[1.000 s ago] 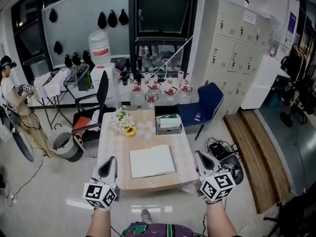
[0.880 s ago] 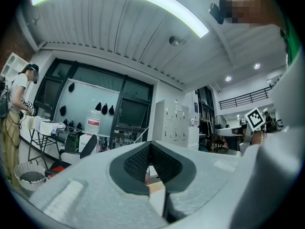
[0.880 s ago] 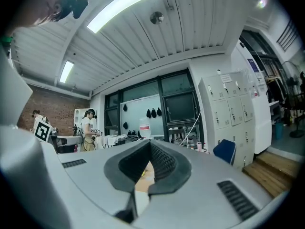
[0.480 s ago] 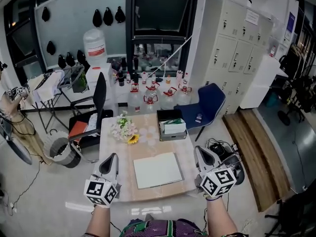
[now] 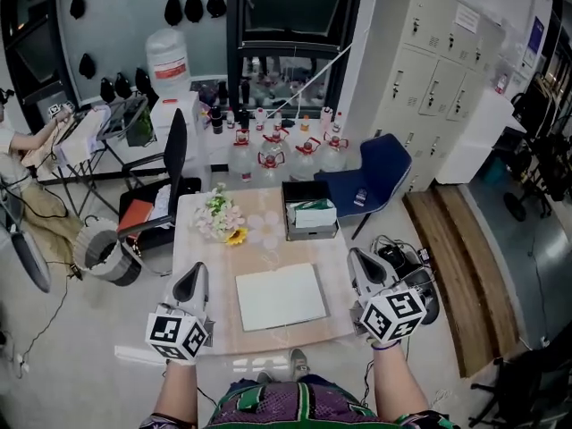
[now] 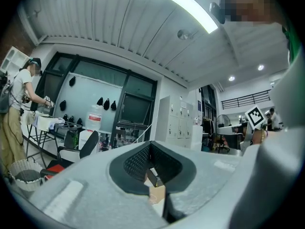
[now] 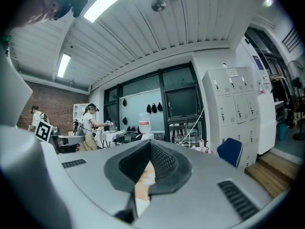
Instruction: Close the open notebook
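Note:
A white notebook [image 5: 280, 296] lies flat on the small wooden table [image 5: 206, 248], near its front edge; I see only one pale face and cannot tell whether it is open. My left gripper [image 5: 192, 273] is level at the table's front left corner, left of the notebook, jaws shut and empty. My right gripper [image 5: 357, 261] is by the front right corner, right of the notebook, also shut and empty. In the left gripper view the left gripper [image 6: 152, 173] shows closed jaws, and in the right gripper view the right gripper [image 7: 143, 175] does too.
At the table's back are a bunch of flowers [image 5: 219, 218] and a dark box [image 5: 310, 216]. Behind stand a black chair [image 5: 170, 172], a blue chair [image 5: 380, 179], bottles and a water jug [image 5: 167, 64]. Lockers [image 5: 438, 79] at right, a bin [image 5: 101, 256] and a person [image 5: 18, 146] at left.
Both grippers have moved forward a little towards the table, together with the head view. Their jaws stayed shut. The notebook has not moved on the table.

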A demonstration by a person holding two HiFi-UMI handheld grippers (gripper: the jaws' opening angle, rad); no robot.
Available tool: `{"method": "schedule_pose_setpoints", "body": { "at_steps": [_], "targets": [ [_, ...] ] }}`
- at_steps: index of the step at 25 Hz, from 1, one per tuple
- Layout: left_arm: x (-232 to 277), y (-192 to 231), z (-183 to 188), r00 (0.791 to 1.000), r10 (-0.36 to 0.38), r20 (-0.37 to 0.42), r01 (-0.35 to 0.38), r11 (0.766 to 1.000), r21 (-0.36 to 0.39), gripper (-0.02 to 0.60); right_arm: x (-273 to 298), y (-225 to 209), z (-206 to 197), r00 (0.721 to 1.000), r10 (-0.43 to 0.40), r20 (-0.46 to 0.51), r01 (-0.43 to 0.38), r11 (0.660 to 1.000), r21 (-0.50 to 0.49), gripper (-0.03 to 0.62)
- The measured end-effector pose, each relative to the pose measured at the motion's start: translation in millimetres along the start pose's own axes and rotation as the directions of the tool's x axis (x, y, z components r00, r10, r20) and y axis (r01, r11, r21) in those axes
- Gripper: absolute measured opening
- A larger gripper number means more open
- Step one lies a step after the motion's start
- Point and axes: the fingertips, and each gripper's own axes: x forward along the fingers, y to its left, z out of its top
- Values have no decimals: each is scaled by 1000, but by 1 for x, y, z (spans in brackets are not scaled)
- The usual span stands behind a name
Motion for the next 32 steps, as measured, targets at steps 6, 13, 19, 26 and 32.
{"method": "schedule_pose_setpoints", "body": {
  "at_steps": [6, 13, 19, 26, 32],
  "targets": [
    [9, -15, -9, 999, 47, -11, -47, 999, 11, 15, 19, -17, -4, 998, 70, -2, -70, 998, 4, 0],
    [22, -27, -14, 997, 74, -14, -74, 997, 20, 15, 35, -30, -9, 993, 114, -2, -114, 993, 1, 0],
    [34, -36, -23, 997, 72, -32, -71, 997, 15, 15, 41, -35, -19, 989, 144, -25, -144, 990, -6, 15],
    [39, -42, -37, 997, 54, -61, -53, 998, 17, 23, 43, -37, -30, 986, 159, -42, -159, 987, -2, 57],
    [45, -49, -39, 997, 22, -69, -22, 1000, 13, 78, 47, -36, -37, 987, 150, -53, -150, 989, -5, 57]
  ]
}}
